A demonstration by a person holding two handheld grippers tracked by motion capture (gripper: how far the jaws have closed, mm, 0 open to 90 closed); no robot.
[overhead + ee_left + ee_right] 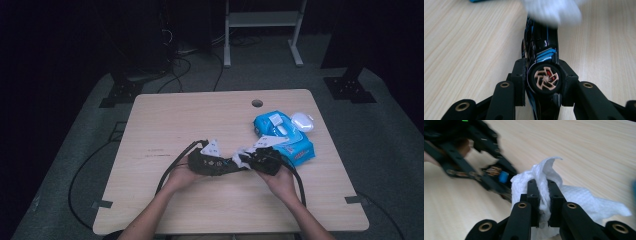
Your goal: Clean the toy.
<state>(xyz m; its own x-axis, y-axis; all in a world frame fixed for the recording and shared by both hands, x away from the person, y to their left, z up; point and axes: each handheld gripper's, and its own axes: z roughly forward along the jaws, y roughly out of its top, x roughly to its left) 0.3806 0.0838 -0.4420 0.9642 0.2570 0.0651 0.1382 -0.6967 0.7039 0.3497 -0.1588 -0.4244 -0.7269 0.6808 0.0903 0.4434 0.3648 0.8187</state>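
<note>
Two tools are at work: my left tool [543, 82] is clamped on a black toy car [541, 50] with blue trim, its pads squeezing around a wheel with a tan hub, while my right tool [543, 202] is pinched tight on a white wipe [544, 175]. From above, both meet just over the middle of the wooden counter [165, 120], the wipe touching the car's far end. I judge the wiping step to be under way. Next I should drag the wipe along the car's body while the left tool holds it steady. A blue wipe pack [292, 142] lies just beyond my right tool.
</note>
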